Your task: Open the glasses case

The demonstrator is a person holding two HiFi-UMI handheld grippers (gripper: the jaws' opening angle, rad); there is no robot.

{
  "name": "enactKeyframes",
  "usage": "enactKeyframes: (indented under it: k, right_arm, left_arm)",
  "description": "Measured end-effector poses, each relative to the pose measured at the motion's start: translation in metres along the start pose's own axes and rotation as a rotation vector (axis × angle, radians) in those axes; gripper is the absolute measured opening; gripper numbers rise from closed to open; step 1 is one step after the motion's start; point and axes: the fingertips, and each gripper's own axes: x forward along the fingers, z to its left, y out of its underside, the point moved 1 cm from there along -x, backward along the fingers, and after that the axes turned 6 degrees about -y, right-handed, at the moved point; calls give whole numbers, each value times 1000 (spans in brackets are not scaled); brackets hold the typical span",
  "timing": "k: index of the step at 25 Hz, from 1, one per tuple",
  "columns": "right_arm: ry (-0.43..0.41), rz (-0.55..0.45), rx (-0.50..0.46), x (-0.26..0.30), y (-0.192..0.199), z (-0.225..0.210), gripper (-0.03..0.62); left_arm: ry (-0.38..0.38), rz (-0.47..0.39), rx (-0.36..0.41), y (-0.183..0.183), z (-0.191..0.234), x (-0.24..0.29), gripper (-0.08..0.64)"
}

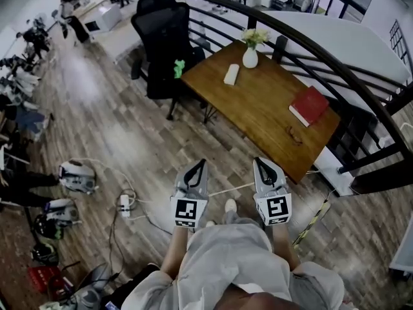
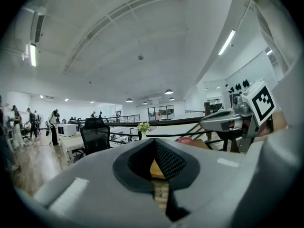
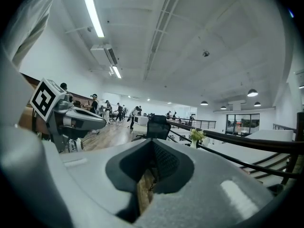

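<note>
A white oblong glasses case point(image 1: 231, 74) lies shut on the wooden table point(image 1: 258, 108), near its far end beside a white vase of flowers point(image 1: 250, 55). I stand well short of the table and hold both grippers side by side over the floor, pointing toward it. The left gripper point(image 1: 201, 163) is shut with nothing in it. So is the right gripper point(image 1: 261, 161). The left gripper view looks along its own joined jaws point(image 2: 154, 145) and shows the right gripper point(image 2: 227, 120) alongside. In the right gripper view its jaws point(image 3: 153, 147) are joined, and the left gripper point(image 3: 81, 119) shows alongside.
A red book point(image 1: 310, 105) and a small dark thing point(image 1: 295, 135) also lie on the table. A black office chair point(image 1: 164, 41) stands at its far left corner. A curved black railing point(image 1: 335, 70) runs behind the table. Cables and gear point(image 1: 77, 176) lie on the floor at left.
</note>
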Motion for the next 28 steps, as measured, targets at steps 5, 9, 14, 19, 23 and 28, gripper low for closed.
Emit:
enactKeyframes:
  k: [5, 9, 14, 19, 23, 28]
  right_arm:
    - [-63, 4, 6, 23, 2, -26, 3]
    - [-88, 0, 12, 43, 3, -44, 3]
    - [-104, -6, 20, 64, 2, -59, 3]
    - [-113, -13, 19, 88, 1, -66, 3]
    - [-109, 5, 24, 110, 5, -73, 3]
    - [-85, 17, 25, 148, 4, -87, 3]
  left_arm:
    - [-42, 12, -3, -7, -1, 31, 20]
    - [-60, 25, 1, -8, 1, 51, 20]
    - [-85, 27, -5, -11, 11, 74, 20]
    - [-79, 31, -6, -8, 23, 99, 20]
    - [-62, 26, -8, -7, 35, 124, 20]
    - [-32, 27, -8, -6, 60, 160, 20]
